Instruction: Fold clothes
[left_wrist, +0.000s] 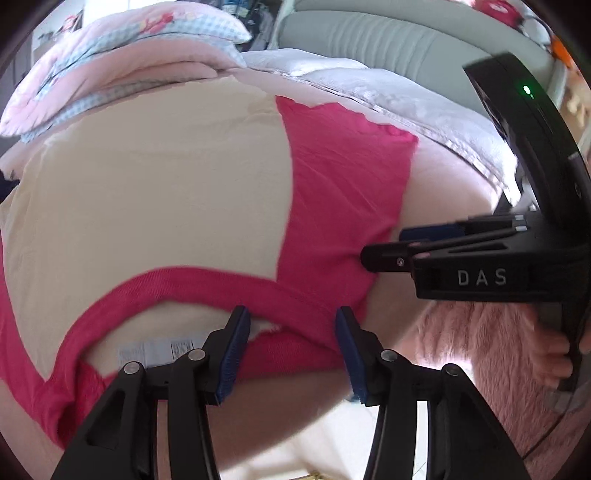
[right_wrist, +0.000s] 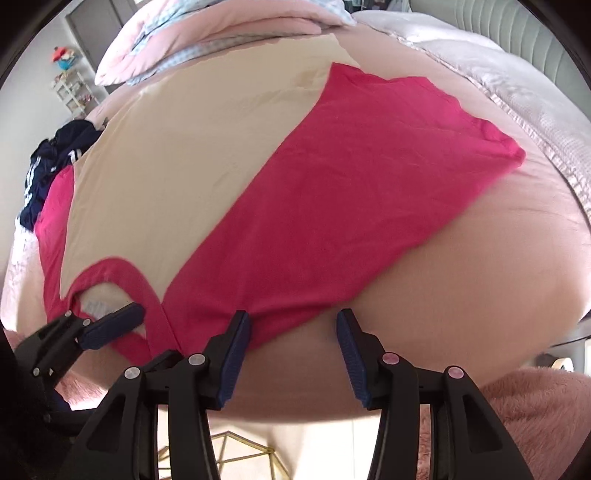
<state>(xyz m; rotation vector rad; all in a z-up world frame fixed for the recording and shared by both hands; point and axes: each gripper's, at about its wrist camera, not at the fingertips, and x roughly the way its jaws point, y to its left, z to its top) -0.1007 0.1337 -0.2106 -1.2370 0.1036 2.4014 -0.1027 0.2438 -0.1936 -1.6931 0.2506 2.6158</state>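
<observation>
Centrally, bed (right_wrist: 461, 258), pink sheet, carries cream-and-pink shirt (right_wrist: 332, 177) spread flat, neckline toward near edge. Folded pink-and-blue quilt (right_wrist: 207, 33) at far side; grey pillow (right_wrist: 498, 81) against padded green headboard (left_wrist: 388, 40). Dark navy clothes (right_wrist: 48, 166) heaped at bed's left edge. White shelf unit (right_wrist: 70, 88) by wall. No containers visible. Left gripper (left_wrist: 291, 350): jaws apart over collar, not pressing cloth. Right gripper (right_wrist: 291, 350): jaws apart at shirt's near shoulder edge, nothing clamped.
</observation>
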